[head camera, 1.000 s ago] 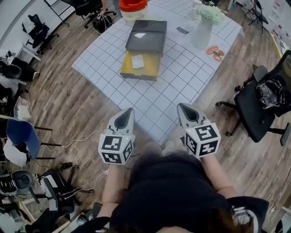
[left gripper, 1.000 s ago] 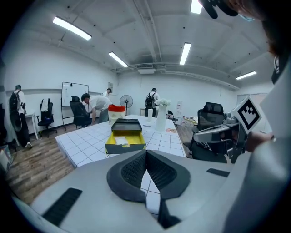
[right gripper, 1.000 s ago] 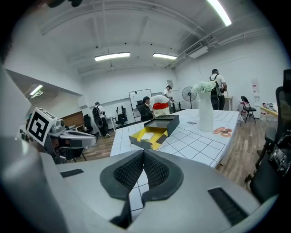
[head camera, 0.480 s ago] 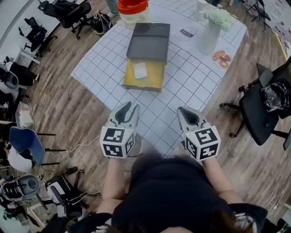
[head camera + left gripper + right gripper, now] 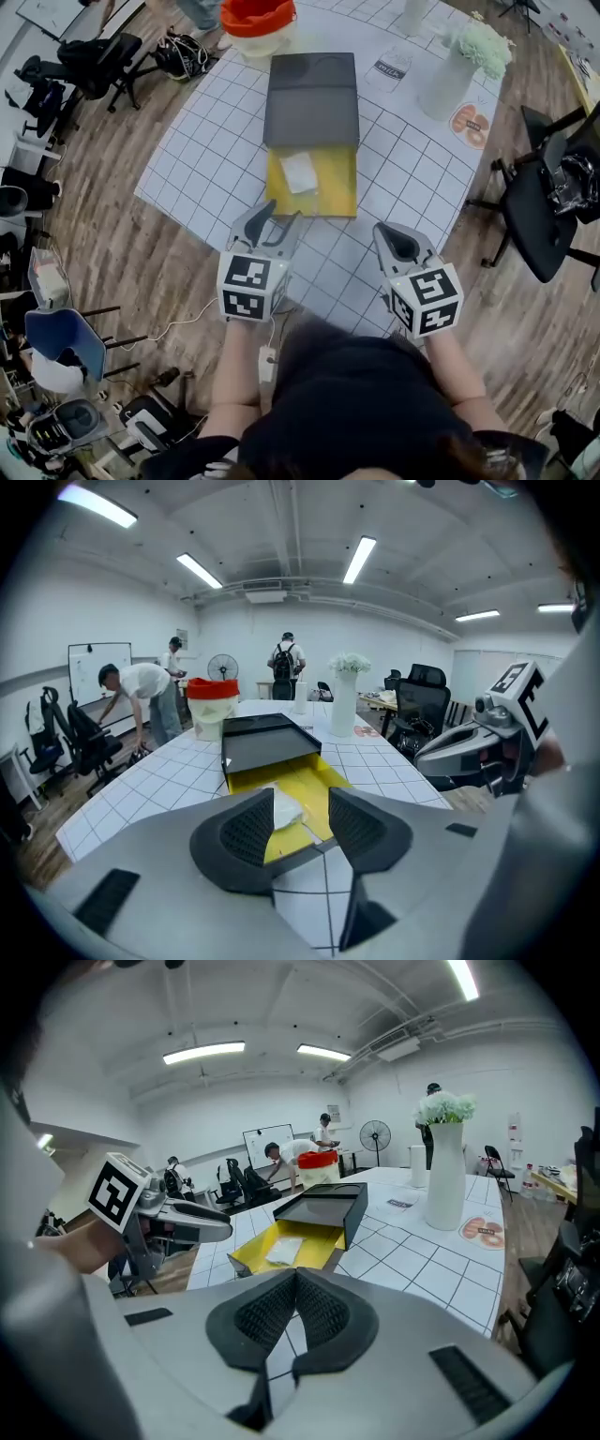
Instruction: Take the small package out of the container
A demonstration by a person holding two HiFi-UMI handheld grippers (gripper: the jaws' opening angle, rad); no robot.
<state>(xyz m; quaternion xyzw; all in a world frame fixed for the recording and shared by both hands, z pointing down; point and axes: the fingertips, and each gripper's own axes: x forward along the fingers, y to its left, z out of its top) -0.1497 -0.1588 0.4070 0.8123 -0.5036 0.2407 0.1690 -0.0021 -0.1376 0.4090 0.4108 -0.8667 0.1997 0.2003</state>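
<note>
Scene: a white gridded bench (image 5: 216,150) carries a dark grey flat box sleeve (image 5: 311,98). A yellow open cardboard tray (image 5: 336,195) is drawn out of the sleeve toward the person; together they make up the container. The small white flat package (image 5: 300,172) lies on the tray floor, left of the tray's middle and close to the mouth of the sleeve. Nothing covers it.

Left gripper (image 5: 276,217): jaws opening, spread wide, nothing pinched. It hovers just short of the tray's near edge. In the left gripper view the package shows through the gap between the jaws, nearer the left pad, but it sits ahead of the tips, not between them.

Right gripper (image 5: 405,242): jaws pressed together, empty. It is held back over the bench's near corner, well apart from the tray and to its right.

Key relation: the package lies straight ahead of the left jaws and slightly to their right in the head view. The left gripper is clearly the nearer one. The package's long axis appears to run away from the person, along the tray's slide direction, so the open jaws would span its short side.

Judgement: approach stage, package not yet touched. The next move calls for a forward, downward reach over the tray's low front wall.
</note>
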